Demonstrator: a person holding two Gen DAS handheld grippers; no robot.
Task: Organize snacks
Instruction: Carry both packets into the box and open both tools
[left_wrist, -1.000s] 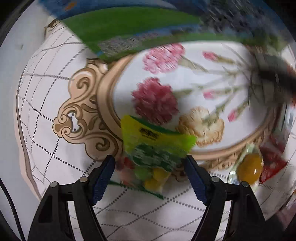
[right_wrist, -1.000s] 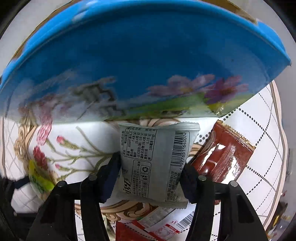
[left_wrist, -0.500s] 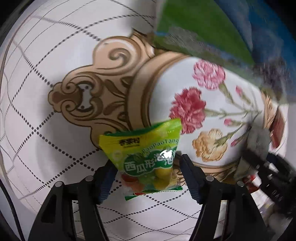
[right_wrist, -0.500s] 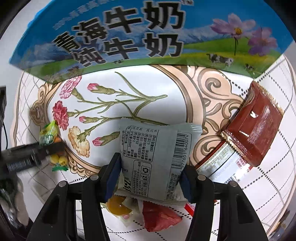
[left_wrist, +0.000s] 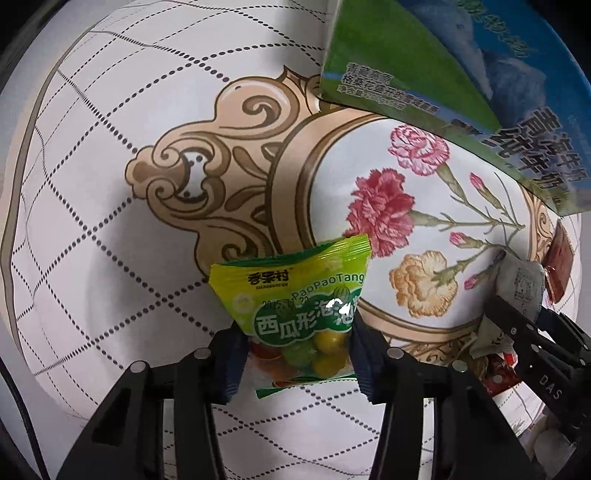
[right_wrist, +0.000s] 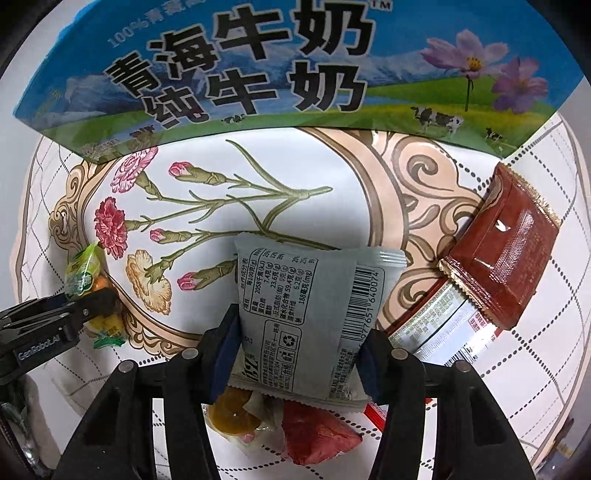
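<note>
Left gripper (left_wrist: 297, 354) shut tight on green candy bag (left_wrist: 299, 295), low end hidden by pads. Right gripper (right_wrist: 297, 354) closing on grey packet (right_wrist: 310, 317), pads pressing its sides. Both over flower cloth (left_wrist: 110, 184). Near grey packet: brown packet (right_wrist: 506, 254), orange and red snacks half hidden under it. Beyond, milk box (right_wrist: 258, 62), top cut off.

one milk carton (right_wrist: 258, 62), seven snack packets (right_wrist: 310, 317), two hand-held grippers (right_wrist: 295, 354)

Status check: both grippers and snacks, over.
Left gripper shut on green candy bag. Right gripper closing on grey packet. Milk carton ahead, nothing blocking.
</note>
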